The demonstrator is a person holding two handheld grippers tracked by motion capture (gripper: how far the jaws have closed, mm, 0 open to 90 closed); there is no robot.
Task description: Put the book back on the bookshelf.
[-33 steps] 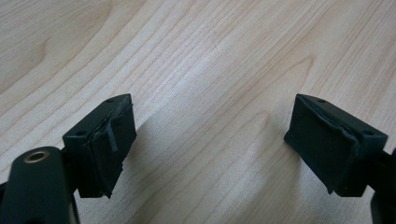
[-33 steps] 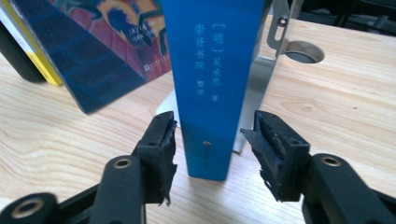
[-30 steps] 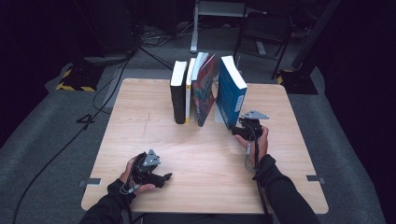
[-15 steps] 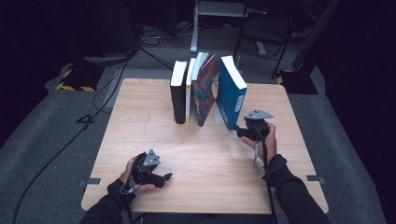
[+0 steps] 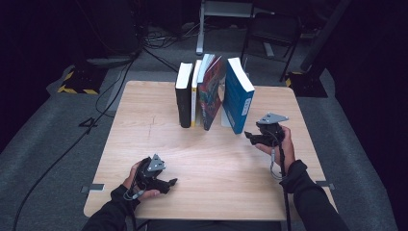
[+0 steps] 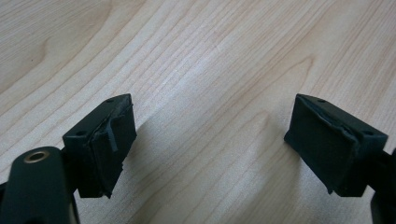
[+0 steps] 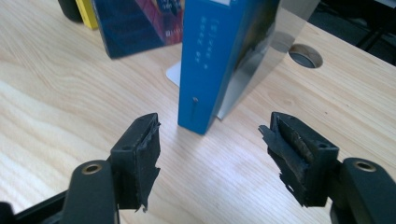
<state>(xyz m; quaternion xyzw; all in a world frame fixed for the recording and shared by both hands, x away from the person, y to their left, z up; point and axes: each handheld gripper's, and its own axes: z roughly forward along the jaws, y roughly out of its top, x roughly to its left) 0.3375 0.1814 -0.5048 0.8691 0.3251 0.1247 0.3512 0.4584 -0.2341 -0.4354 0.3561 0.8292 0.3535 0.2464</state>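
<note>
Your right claw (image 7: 210, 154) is spread wide with nothing between the jaws; in the right gripper view the torn black pads (image 7: 144, 158) stand at lower left and lower right of the frame. Directly ahead of the gap, at centre frame, stands the blue book (image 7: 219, 60), upright on the worktop (image 7: 56, 93), its spine facing you with white lettering running down it. A silver metal bookend (image 7: 275, 51) backs it on the right. In the high view, your right claw (image 5: 249, 136) sits at right of centre, just beside the lower corner of the blue book (image 5: 238, 98), held above the worktop (image 5: 144, 125).

Your left claw (image 6: 210, 149) is also spread, empty, with bare light wood grain of the worktop (image 6: 210, 56) between the jaws. In the high view it (image 5: 169, 183) lies at lower left of the frame, low on the worktop, well apart from the books.

The books stand in a row at upper centre of the high view: a black book (image 5: 183, 96), a yellow-spined book (image 5: 195, 94), a leaning book with a red and blue cover (image 5: 211, 94), then the blue book, set slightly apart. A round cable hole (image 7: 306, 55) is cut in the worktop at upper right of the right gripper view.
</note>
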